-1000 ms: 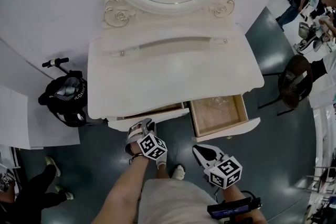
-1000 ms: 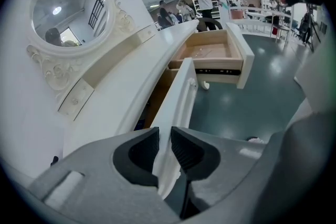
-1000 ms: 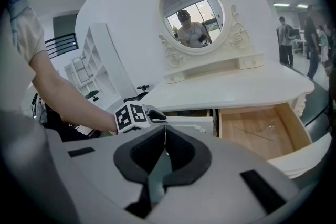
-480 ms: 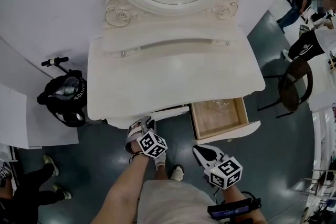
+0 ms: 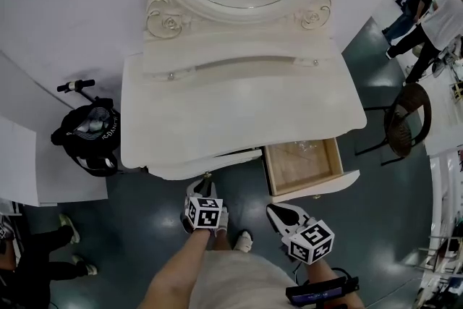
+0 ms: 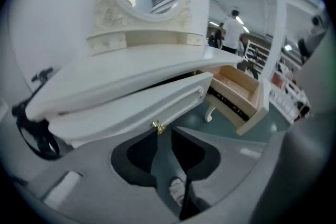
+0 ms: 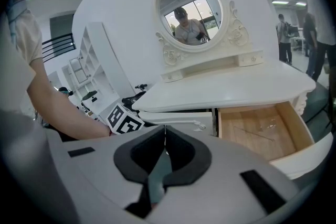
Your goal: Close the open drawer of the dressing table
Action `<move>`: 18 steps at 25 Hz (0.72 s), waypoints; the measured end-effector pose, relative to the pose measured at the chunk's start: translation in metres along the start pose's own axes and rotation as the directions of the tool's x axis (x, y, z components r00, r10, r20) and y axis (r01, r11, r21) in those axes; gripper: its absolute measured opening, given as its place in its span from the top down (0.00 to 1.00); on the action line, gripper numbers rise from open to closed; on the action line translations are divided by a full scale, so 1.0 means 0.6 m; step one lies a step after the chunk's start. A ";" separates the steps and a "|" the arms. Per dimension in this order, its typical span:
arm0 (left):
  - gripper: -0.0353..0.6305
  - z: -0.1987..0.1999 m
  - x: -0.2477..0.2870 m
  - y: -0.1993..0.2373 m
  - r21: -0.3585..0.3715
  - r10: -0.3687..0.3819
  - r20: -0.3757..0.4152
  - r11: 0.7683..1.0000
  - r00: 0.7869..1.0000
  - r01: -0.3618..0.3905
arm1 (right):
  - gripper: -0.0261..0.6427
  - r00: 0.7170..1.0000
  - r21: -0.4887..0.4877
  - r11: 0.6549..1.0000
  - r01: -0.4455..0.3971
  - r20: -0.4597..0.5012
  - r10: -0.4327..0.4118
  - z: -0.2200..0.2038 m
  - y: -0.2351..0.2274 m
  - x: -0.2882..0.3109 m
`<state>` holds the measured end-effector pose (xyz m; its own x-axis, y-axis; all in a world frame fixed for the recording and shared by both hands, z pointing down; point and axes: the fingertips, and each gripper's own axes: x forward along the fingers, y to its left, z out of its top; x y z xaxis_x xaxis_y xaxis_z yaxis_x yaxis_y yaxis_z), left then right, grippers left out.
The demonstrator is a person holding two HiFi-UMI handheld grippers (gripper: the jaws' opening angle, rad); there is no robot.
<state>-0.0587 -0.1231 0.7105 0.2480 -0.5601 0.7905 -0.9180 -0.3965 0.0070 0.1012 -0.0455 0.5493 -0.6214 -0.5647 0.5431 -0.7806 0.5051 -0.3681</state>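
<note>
Has shoved left drawer (image 5: 210,159) nearly flush, centre frame; backs left gripper (image 5: 205,186) off its knob (image 5: 207,174), jaws slightly apart, empty; holds right gripper (image 5: 274,209) closed, empty, below open right drawer (image 5: 318,185), lower right.

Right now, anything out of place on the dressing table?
Yes: the right drawer stands pulled well out from under the tabletop, its wooden inside exposed, while the left drawer sits almost fully in. Nothing looks spilled or damaged.
</note>
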 end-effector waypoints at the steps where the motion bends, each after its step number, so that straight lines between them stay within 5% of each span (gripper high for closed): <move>1: 0.83 -0.015 0.008 0.001 -0.081 -0.020 -0.029 0.997 0.999 0.017 | 0.94 1.000 0.000 1.000 0.001 0.000 -0.001 0.000 0.000 0.000; 3: 0.83 -0.036 0.022 0.003 -0.169 -0.042 -0.072 0.985 0.997 0.029 | 0.94 1.000 -0.001 1.000 0.004 -0.003 -0.004 -0.002 0.000 0.000; 8: 0.83 -0.044 0.046 0.014 -0.233 -0.040 -0.100 0.972 0.994 0.016 | 0.94 1.000 0.002 1.000 0.013 -0.013 -0.013 -0.008 -0.001 -0.004; 18: 0.83 -0.024 0.059 0.025 -0.244 -0.030 -0.078 0.970 0.997 0.010 | 0.94 1.000 0.003 1.000 0.020 -0.021 -0.020 -0.015 -0.005 -0.002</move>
<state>-0.0683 -0.1381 0.7474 0.2509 -0.4897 0.8350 -0.9632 -0.2126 0.1647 0.1051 -0.0406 0.5564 -0.6042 -0.5610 0.5659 -0.7931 0.4920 -0.3590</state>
